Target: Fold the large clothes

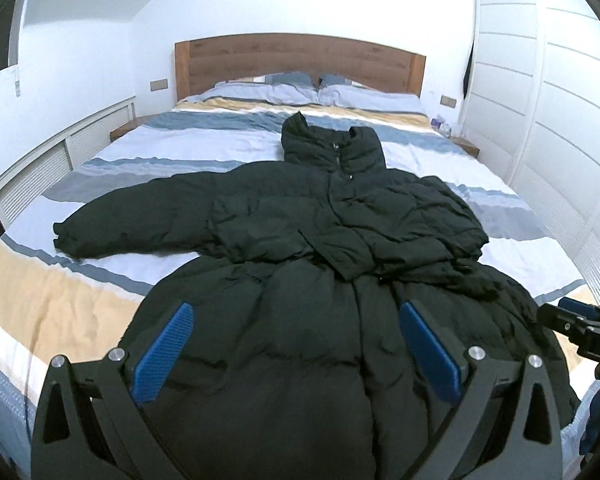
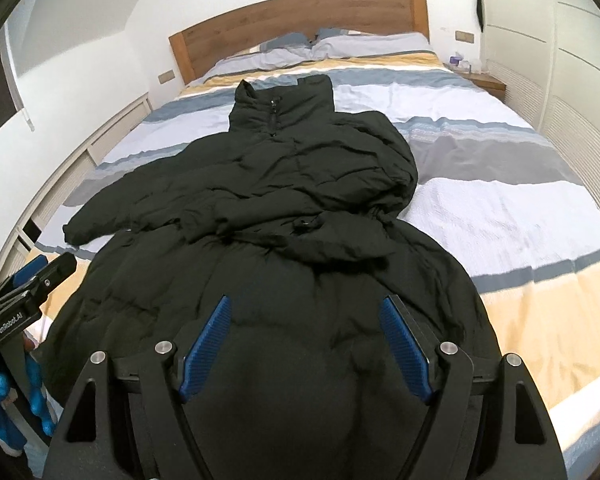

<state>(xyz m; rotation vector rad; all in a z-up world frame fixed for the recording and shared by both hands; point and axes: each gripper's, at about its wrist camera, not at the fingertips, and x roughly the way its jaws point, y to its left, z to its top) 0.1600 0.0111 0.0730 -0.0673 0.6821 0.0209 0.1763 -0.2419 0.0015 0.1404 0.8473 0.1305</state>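
Striped bed [image 1: 100, 152], both tongs (left [image 1: 296, 320], right [image 2: 306, 320]) wide, empty

A wide bed with a brown wooden headboard [image 1: 300, 56] is covered by a duvet striped in white, blue-grey and pale yellow [image 1: 172, 148]. Two pale blue pillows [image 1: 312, 92] lie side by side at the far end. A black puffer coat [image 1: 300, 240] lies front-up, collar far, hem near.

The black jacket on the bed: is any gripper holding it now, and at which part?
Nothing is held. The left gripper and the right gripper both stand open above the black jacket's hem end, pads apart, not pinching fabric.
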